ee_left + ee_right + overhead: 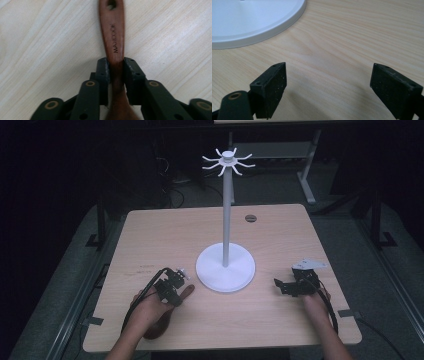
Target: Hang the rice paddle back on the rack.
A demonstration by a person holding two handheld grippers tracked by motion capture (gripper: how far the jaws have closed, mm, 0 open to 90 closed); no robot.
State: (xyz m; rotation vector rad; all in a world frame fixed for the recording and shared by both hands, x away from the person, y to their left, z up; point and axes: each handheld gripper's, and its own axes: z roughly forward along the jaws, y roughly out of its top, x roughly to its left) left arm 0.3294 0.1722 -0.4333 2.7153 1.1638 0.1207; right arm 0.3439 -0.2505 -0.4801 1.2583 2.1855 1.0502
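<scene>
Two hand-held grippers at a pale wooden table, one clamped on a wooden spoon.

The table (pixel 280 320) is light, straight-grained wood with a small dark round fitting (pixel 250 218) near its far edge; around it lie grey floor and a dark room with metal frame legs. At the table's middle stands a white stand (pixel 226 220): a round flat base, a thin upright pole and a ring of curved hooks at the top, all bare. The left gripper (pixel 116 68) lies on the near left of the table, its jaws closed tight on the handle of a brown wooden spoon (pixel 113 37), stamped MAXCOOK, which lies on the wood just beside the base. The right gripper (pixel 328 85) rests near right, jaws spread wide, holding nothing.
</scene>
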